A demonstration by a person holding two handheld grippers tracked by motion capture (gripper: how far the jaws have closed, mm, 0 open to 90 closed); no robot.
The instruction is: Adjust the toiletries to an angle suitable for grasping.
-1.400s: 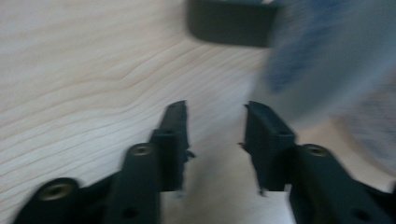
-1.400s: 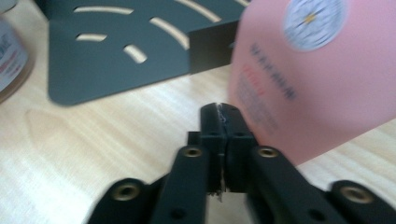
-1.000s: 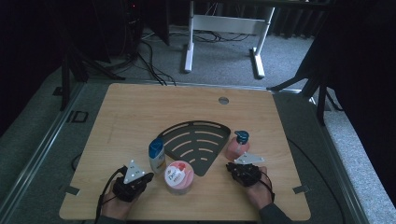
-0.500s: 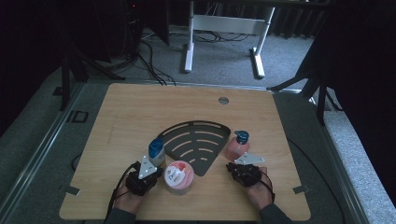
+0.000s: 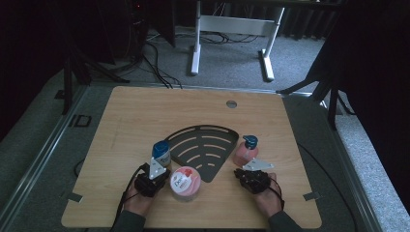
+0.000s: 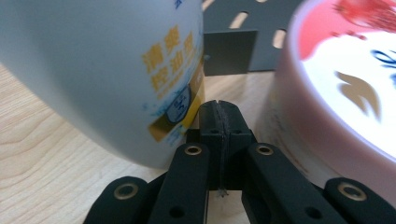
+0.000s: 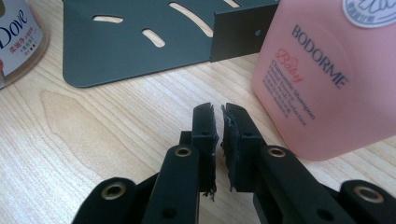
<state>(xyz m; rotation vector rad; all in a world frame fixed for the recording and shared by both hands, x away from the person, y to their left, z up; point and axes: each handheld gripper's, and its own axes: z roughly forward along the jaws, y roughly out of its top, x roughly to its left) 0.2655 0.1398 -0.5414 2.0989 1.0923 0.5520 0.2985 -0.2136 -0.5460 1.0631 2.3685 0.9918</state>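
Note:
A white bottle with a blue cap (image 5: 161, 152) stands left of a dark slotted rack (image 5: 205, 147). A pink Dove jar (image 5: 185, 182) sits in front of the rack. My left gripper (image 5: 162, 170) is shut and empty, its tip (image 6: 219, 114) low between the white bottle (image 6: 102, 70) and the jar (image 6: 336, 93). A pink pump bottle (image 5: 245, 151) stands at the rack's right corner. My right gripper (image 5: 244, 170) rests just in front of it, shut with a thin slit between the pads (image 7: 218, 116) and nothing in them. The pink bottle (image 7: 327, 79) is close on its right.
The wooden table (image 5: 145, 116) has a round grommet (image 5: 231, 104) near its far edge. In the right gripper view the rack (image 7: 140, 42) lies flat ahead and the jar (image 7: 16, 37) is at far left. A white desk frame (image 5: 232, 29) stands on the carpet beyond.
My left gripper has moved right and forward, in between the white bottle and the jar. The right gripper has stayed where it was.

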